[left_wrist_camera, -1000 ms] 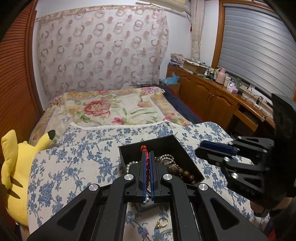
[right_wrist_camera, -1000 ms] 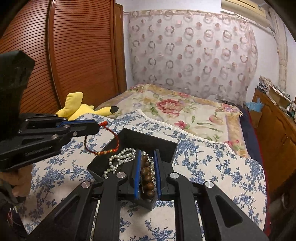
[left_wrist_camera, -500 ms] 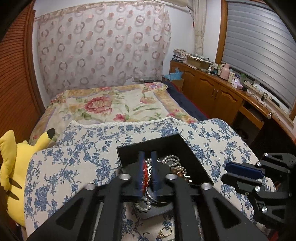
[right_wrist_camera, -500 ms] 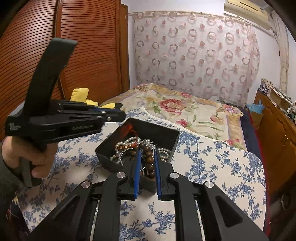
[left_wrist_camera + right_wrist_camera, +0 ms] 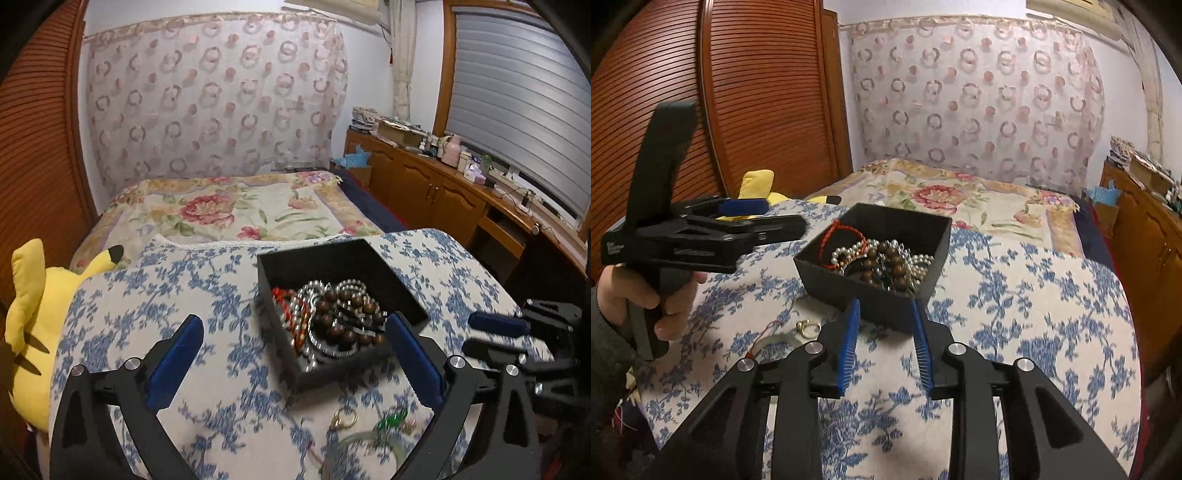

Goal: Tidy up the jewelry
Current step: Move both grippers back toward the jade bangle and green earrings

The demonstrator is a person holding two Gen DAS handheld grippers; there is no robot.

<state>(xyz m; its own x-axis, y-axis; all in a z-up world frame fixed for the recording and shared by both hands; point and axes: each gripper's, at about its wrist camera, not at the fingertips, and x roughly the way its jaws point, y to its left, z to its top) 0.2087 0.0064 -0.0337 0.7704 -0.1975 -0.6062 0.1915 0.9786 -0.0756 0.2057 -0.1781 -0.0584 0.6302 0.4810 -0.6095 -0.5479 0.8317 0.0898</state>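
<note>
Blue-flowered cloth covers the cushion [image 5: 122, 332] that serves as the work surface, with a floral bedspread [image 5: 229, 214] and a ring-patterned curtain [image 5: 207, 103] beyond it. At far left a yellow plush toy [image 5: 29, 314] leans against the cushion's edge. Moving right, the left gripper [image 5: 295, 354] hovers above the cloth with its blue pads spread wide and nothing between them. Ahead of it and slightly to the right sits the black box [image 5: 402, 291], one corner turned toward that gripper, already heaped with a red cord bracelet [image 5: 291, 306], pearl strands [image 5: 314, 291] and brown wooden beads [image 5: 351, 314]. The loose pieces lie on the near side of the box, low between the left gripper's fingers: a small gold ring [image 5: 345, 419], a green-stoned piece [image 5: 393, 421] and a pale bangle [image 5: 354, 450] on a red string, blurred, so their long axes cannot be read with any confidence. Farthest right, the right gripper [image 5: 886, 343] is parted too and empty, its pads bracketing the box's near corner; from its view the ring and bangle lie to the left, closer to the left gripper. Judging by that, the left gripper is better placed for the next pick, with a drop downward and slightly back.
</note>
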